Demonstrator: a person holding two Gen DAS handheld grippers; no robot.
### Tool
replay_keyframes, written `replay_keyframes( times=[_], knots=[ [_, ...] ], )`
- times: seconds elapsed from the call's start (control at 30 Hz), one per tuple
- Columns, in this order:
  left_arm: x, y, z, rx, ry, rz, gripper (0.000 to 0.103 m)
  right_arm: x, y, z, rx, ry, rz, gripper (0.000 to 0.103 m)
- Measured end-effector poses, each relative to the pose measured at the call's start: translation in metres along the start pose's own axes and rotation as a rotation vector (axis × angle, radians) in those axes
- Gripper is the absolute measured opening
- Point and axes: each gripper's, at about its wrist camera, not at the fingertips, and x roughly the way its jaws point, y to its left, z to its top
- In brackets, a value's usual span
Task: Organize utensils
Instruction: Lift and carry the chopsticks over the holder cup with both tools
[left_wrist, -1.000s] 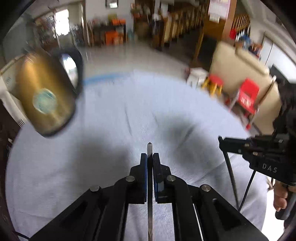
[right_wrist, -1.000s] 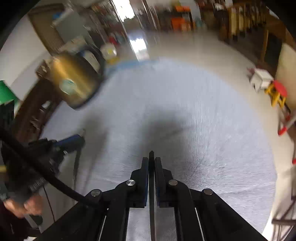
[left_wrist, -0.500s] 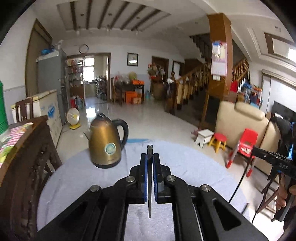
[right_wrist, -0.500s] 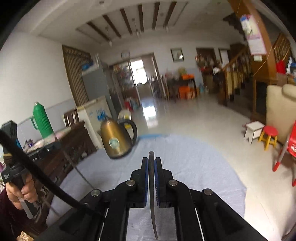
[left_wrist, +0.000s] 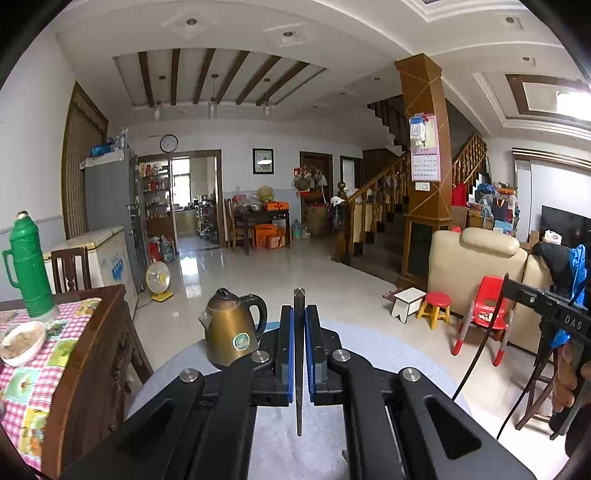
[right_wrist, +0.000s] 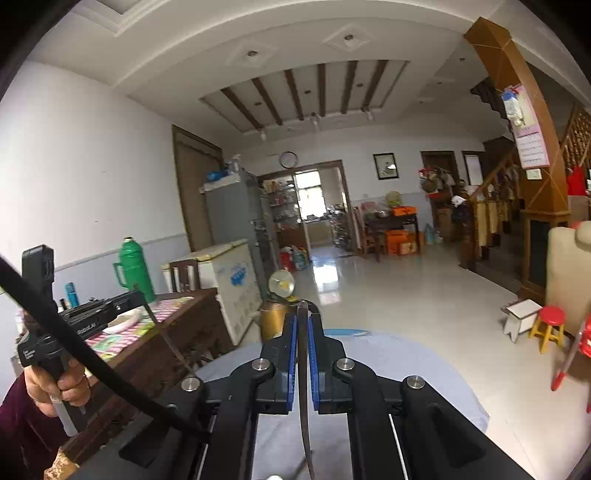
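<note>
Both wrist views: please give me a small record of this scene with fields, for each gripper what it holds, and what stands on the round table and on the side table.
left gripper: shut on a thin metal utensil, seen edge-on
right gripper: shut on a thin dark utensil, kind unclear
round table: grey cloth, brass kettle upright at far edge
side table: checked cloth, green thermos, white bowl
</note>
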Motion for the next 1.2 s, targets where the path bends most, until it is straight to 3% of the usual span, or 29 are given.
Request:
replay_keyframes(
  times=[0.2,0.6,0.97,1.2],
  knots=[
    [-0.043,-0.003,0.006,0.002,-0.045,-0.016,0.005,-0.007,0.028,-0.011,0.000,0.000,0.057,0.007],
    [-0.060,-0.040,-0.015,0.006,-0.009,-0.131,0.006,0.015,0.051,-0.054,-0.012,0.074,0.079,0.007],
    [-0.029,-0.066,-0.065,-0.045,0.127,-0.195,0.006,0.023,0.036,-0.079,0.014,0.129,0.073,0.007],
    [-0.010,-0.080,-0.092,-0.095,0.190,-0.127,0.006,0.030,0.029,-0.092,0.044,0.154,0.066,0.007]
  ],
)
